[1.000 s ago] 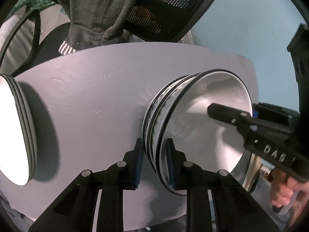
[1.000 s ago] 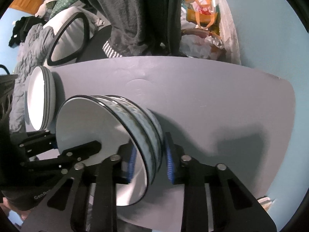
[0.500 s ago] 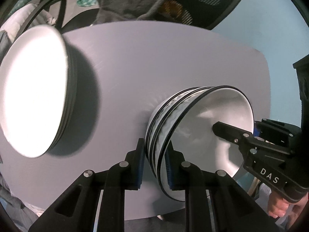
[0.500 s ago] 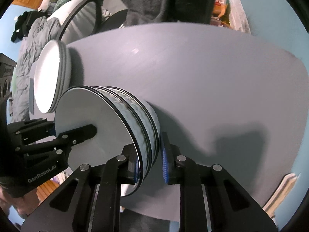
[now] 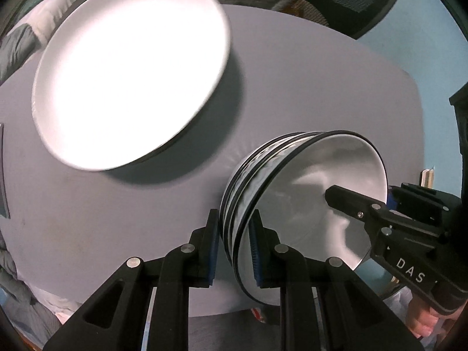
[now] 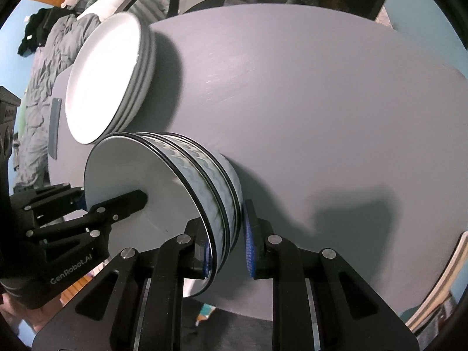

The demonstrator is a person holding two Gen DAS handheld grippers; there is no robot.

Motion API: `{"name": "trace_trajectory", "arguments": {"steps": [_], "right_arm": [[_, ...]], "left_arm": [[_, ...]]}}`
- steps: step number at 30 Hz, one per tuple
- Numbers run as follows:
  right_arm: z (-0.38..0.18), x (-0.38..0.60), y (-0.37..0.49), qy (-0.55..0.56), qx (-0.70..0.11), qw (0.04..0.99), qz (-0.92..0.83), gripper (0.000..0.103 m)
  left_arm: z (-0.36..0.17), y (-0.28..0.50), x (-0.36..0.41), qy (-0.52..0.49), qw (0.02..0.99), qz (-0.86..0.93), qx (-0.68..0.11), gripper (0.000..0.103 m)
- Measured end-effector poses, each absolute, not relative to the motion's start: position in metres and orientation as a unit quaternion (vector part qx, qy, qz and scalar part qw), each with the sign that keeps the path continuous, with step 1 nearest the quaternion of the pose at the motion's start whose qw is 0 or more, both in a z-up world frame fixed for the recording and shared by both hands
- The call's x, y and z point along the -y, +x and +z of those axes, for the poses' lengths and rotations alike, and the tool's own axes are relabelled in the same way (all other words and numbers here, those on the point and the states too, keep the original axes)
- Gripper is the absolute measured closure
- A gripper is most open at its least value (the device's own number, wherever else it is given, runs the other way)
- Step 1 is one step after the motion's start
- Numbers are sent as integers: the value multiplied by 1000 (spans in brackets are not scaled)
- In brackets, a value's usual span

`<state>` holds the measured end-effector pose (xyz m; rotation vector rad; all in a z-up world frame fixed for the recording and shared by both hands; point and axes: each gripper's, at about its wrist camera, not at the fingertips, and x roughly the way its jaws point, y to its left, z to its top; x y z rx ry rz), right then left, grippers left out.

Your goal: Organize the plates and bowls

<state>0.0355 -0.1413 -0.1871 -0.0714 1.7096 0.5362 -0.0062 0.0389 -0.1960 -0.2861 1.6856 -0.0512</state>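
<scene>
While both tongs pinch opposite sides of its rim, the stack of bowls (image 5: 304,204) sits between them over the grey table (image 5: 292,82).

Left tongs (image 5: 233,245): blue pads pressed on the bowl walls at one side of the stack, one pad inside the top bowl, one outside.

Right tongs (image 6: 226,248): same hold on the far side of the stack of bowls (image 6: 163,187); inner pad against the white interior, outer pad against the patterned wall. In the left view the right tongs (image 5: 389,204) enter from the right edge, with part of a hand (image 5: 421,318) below them.

Bowls: three nested, dark-rimmed, white inside, blue-grey wave pattern outside. Mouth faces up toward the tongs; stacking axis stands about upright on the table.

Stack of plates (image 6: 108,79): white, round, flat on the table, just beside the bowls; glare hides the surface in the left view (image 5: 131,67).

Table: plain grey, rounded edge.

Room: light blue wall (image 5: 438,44), black mesh chair (image 5: 365,3) behind the table, rumpled grey bedding (image 6: 41,93) at one side.
</scene>
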Motion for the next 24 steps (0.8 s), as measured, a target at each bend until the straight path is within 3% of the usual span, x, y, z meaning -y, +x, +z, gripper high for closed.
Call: {"name": "trace_trajectory", "arguments": {"steps": [10, 24], "right_arm": [[-187, 117, 20, -40, -744, 622, 239, 84], [-181, 101, 2, -50, -740, 626, 240, 84]], "left_arm": [[-199, -27, -77, -134, 660, -13, -739, 85], [-193, -27, -46, -152, 665, 4, -731, 85]]}}
